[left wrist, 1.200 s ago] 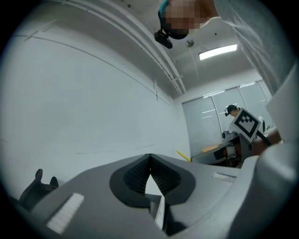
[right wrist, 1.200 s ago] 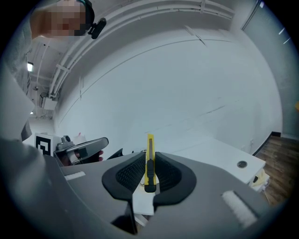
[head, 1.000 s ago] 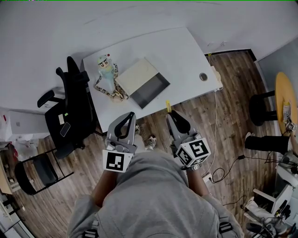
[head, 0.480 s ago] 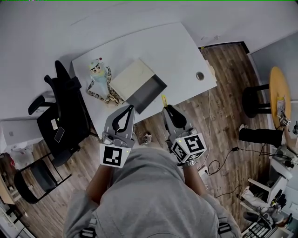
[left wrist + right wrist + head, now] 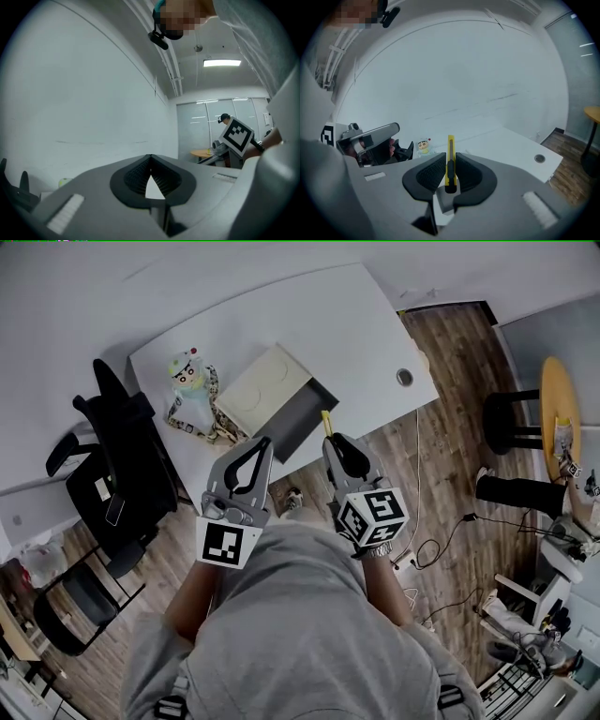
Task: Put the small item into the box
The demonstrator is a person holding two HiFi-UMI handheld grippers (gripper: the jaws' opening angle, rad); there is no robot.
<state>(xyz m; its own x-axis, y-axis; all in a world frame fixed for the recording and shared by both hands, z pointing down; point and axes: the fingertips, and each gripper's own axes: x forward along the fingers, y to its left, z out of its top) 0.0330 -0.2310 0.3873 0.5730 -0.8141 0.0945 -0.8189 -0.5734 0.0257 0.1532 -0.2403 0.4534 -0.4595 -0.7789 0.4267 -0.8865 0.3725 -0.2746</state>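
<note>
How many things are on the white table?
2: a doll near the left end of the table and a box beside it. The yellow knife is in the right claw instead.

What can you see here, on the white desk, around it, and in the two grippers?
white desk: one, white, top centre of the head view
round cable hole: one, grey, near the desk's right edge
open flat box: one, cream lid and grey inside, at the desk's near edge
cartoon toy figure: one, pale teal, on the desk left of the box
office chair: one, black, left of the desk
round table: one, yellow, far right
utility knife: one, yellow and black, clamped in the right gripper
left gripper: one, grey, shut, empty
right gripper: one, grey, shut on the knife
</note>
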